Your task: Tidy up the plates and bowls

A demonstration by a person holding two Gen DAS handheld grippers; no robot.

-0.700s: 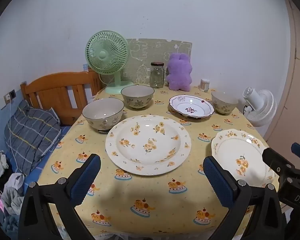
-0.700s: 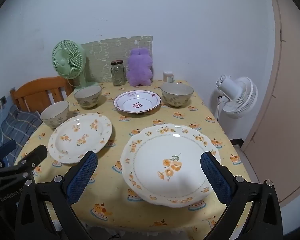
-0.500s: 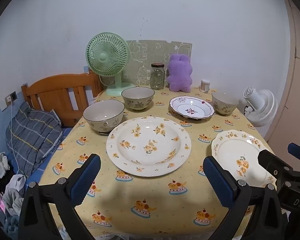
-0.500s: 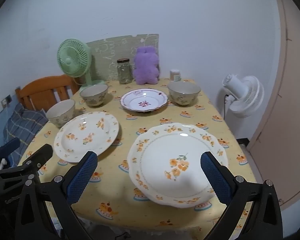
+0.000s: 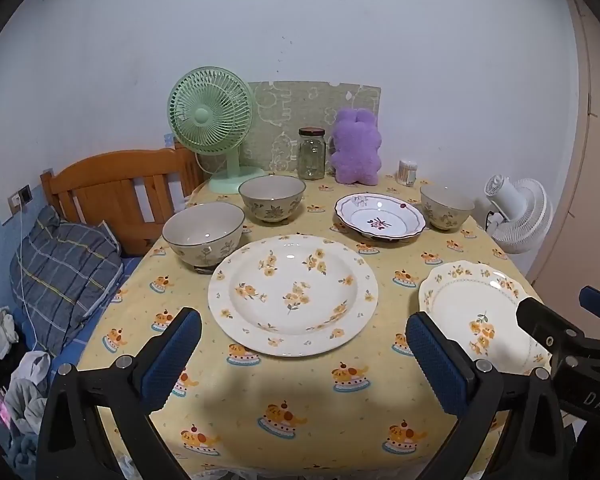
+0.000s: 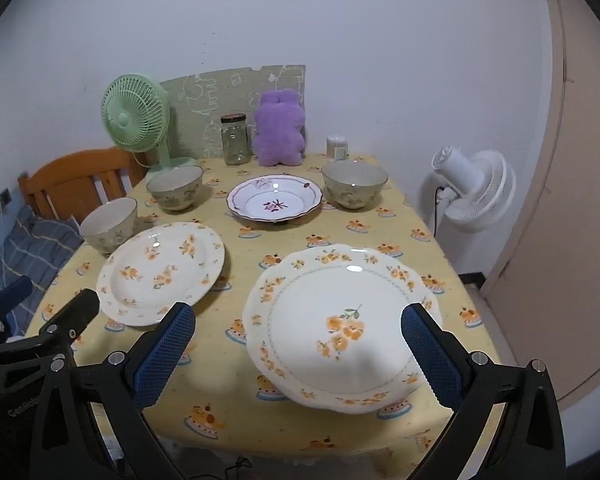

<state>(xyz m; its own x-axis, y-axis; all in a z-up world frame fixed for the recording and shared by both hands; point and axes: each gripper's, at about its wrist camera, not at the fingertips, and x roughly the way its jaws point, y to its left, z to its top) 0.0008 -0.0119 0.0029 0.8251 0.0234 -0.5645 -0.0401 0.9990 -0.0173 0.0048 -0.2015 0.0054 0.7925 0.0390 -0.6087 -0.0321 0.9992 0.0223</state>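
Note:
On the yellow tablecloth (image 5: pixel 308 396) lie a deep yellow-flowered plate (image 5: pixel 293 294) (image 6: pixel 162 272), a scalloped orange-flowered plate (image 6: pixel 340 324) (image 5: pixel 484 316) at the right front and a purple-patterned plate (image 5: pixel 380 221) (image 6: pixel 274 203) farther back. Three floral bowls stand around them: a left one (image 5: pixel 204 234) (image 6: pixel 110 224), a back one (image 5: pixel 272 199) (image 6: pixel 175 187) and a right one (image 5: pixel 446 206) (image 6: pixel 354 184). My left gripper (image 5: pixel 300 356) hovers open in front of the deep plate. My right gripper (image 6: pixel 298 350) hovers open over the scalloped plate's near part. Neither holds anything.
A green fan (image 5: pixel 214 120), glass jar (image 5: pixel 311 153), purple plush toy (image 5: pixel 356 152) and small white container (image 5: pixel 407 172) line the table's back edge by the wall. A wooden bed frame (image 5: pixel 112 196) with bedding is left; a white floor fan (image 6: pixel 470 190) and door are right.
Both grippers have shifted slightly, so the plates sit a little differently in each view. Both grippers stay open and the dishes have not moved.

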